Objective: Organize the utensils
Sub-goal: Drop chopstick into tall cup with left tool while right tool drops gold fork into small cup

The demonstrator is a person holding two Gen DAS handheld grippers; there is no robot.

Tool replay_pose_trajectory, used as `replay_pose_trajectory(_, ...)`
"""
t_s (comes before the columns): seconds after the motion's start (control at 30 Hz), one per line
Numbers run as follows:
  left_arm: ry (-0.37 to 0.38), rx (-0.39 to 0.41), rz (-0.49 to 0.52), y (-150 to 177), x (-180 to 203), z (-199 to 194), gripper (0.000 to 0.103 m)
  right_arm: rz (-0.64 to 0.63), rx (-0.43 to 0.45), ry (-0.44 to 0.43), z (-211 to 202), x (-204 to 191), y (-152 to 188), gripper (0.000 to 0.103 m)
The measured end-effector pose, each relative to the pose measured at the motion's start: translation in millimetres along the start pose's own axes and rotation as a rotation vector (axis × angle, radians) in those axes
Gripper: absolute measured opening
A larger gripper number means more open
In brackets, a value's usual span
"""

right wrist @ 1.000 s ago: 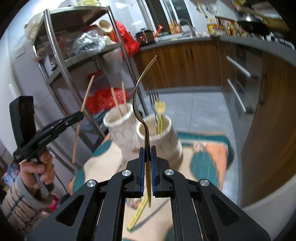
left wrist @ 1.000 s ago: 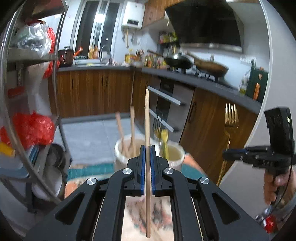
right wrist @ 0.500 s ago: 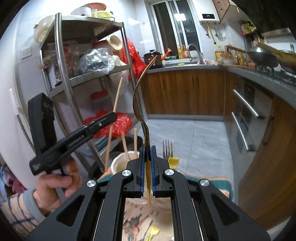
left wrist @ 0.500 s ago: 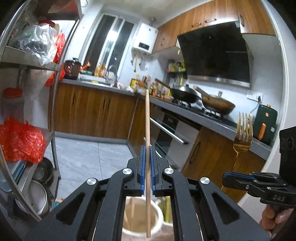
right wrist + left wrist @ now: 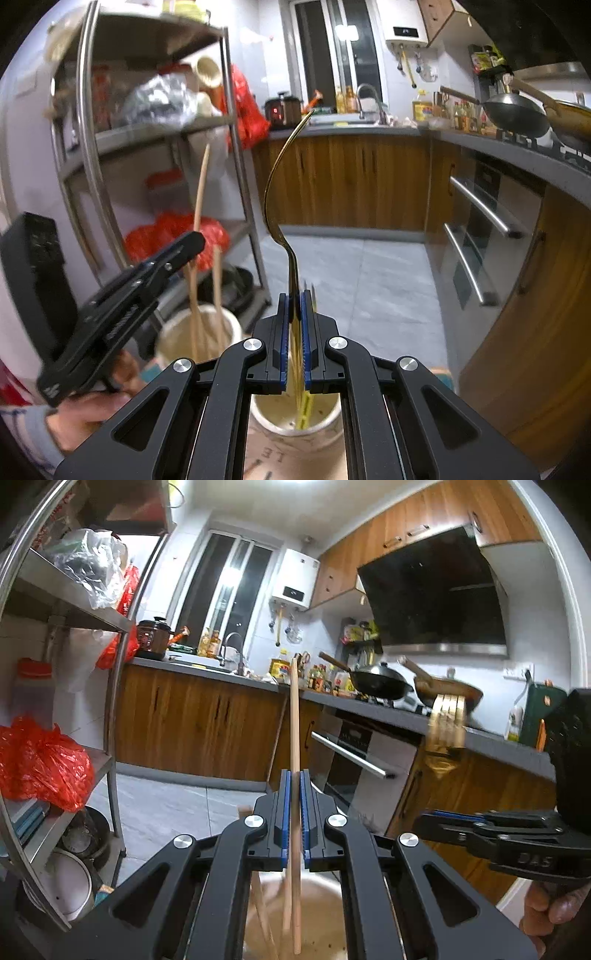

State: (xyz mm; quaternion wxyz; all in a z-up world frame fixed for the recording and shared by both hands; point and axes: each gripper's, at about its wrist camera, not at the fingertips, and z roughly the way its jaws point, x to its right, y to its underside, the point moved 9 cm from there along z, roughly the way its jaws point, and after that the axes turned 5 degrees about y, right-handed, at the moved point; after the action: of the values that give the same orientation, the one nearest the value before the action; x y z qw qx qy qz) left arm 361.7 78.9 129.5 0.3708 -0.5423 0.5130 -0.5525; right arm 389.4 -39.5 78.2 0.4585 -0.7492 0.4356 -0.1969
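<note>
My left gripper (image 5: 294,781) is shut on a wooden chopstick (image 5: 294,716) held upright, its lower end inside a white ceramic holder (image 5: 332,923) with other chopsticks. That holder (image 5: 229,321) also shows in the right wrist view, with the left gripper (image 5: 192,238) over it. My right gripper (image 5: 294,301) is shut on a gold fork (image 5: 279,206), tines up, its handle down inside a second white holder (image 5: 295,432) that has gold utensils in it. In the left wrist view the fork's tines (image 5: 447,720) are blurred above the right gripper (image 5: 424,818).
A steel shelf rack (image 5: 88,155) with red bags (image 5: 40,760) stands to the left of the holders. Wooden cabinets (image 5: 354,184) and a countertop with woks (image 5: 380,681) run along the back and right. Grey tiled floor (image 5: 362,280) lies beyond.
Both grippers have come down over the holders. The chopstick's lower end and the fork's handle now sit inside their holders. The cameras tilted upward.
</note>
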Motion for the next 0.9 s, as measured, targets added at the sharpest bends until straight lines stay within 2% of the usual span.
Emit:
replay_pose_trajectory(0.17,0.003,-0.019,0.015,23,4,-9,0.005,-0.008,-0.055,0.006,12,0,23,0.007)
replay_pose_trajectory(0.37,-0.018,-0.061,0.031,35,0,-11,0.005,-0.029,-0.101,0.031,22,-3,39,0.007)
replay_pose_trajectory(0.7,-0.055,-0.119,0.061,42,-4,-18,0.008,-0.028,-0.135,0.031,30,-7,45,0.008)
replay_pose_trajectory(0.73,-0.061,-0.12,0.058,42,-5,-20,0.014,-0.027,-0.138,0.031,30,-7,45,0.009)
replay_pose_trajectory(0.77,-0.065,-0.12,0.055,41,-7,-22,0.027,-0.024,-0.14,0.03,29,-6,45,0.01)
replay_pose_trajectory(0.83,-0.077,-0.111,0.043,39,-9,-30,0.04,-0.023,-0.142,0.027,28,-7,45,0.019)
replay_pose_trajectory(0.9,-0.078,-0.101,0.038,37,-10,-38,0.047,-0.024,-0.139,0.022,25,-7,45,0.025)
